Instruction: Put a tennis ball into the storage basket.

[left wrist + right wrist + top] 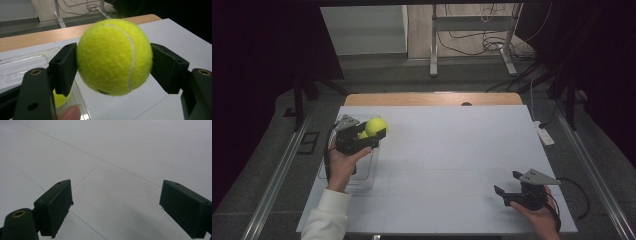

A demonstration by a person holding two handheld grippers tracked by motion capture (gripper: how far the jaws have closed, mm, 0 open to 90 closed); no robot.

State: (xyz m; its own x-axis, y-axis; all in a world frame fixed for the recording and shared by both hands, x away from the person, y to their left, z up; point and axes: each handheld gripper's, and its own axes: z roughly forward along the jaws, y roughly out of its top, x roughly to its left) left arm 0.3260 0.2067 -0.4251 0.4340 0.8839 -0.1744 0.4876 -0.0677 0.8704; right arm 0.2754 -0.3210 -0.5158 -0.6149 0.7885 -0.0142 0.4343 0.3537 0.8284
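Tennis ball (pixel 376 125) sits clamped in the left gripper (pixel 373 134), lifted just over the near end of a clear tray (pixel 362 176); right gripper (pixel 508 184) idles well apart on the white table (pixel 452 150), jaws spread, holding nothing. Left gripper view: both pads press the ball's (pixel 114 57) sides at its widest line; second yellow ball (pixel 60 98) below, in the tray. Right gripper view: bare table between wide jaws. Risk: fuzzy round ball, small pad contact, so a quick swing or slackened squeeze could roll it out.

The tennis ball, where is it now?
The tennis ball sits clamped in the left gripper, at the table's left side, above the clear tray.
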